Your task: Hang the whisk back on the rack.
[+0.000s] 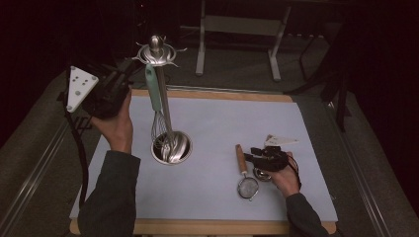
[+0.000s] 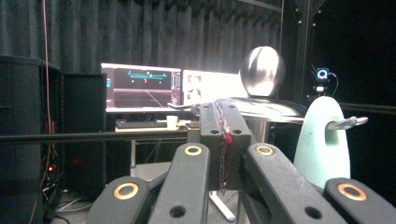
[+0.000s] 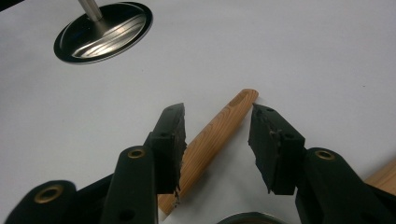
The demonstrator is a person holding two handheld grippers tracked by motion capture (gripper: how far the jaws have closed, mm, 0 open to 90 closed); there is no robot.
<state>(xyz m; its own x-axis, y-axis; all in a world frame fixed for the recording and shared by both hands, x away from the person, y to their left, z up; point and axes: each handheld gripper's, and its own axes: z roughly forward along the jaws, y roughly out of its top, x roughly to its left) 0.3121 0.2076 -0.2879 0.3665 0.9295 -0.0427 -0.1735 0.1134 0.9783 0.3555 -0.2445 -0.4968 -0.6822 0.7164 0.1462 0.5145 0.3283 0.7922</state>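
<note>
The right tool [image 3: 217,123], jaws wide open and empty, straddles the wooden-handled small mesh strainer [image 1: 243,170]; its handle [image 3: 210,140] runs diagonally between them.

My left gripper [image 1: 106,86] is matt black, topped by a grey three-cornered plate dotted with dark screw holes, and a black cable trails from it past my dark grey long sleeve [image 1: 109,197]. My right gripper [image 1: 269,157] is black too, with its own pale plate. Brass-ringed pivots stud the black linkage arms, and the jaw pads look rough and chipped along their inner edges.
</note>
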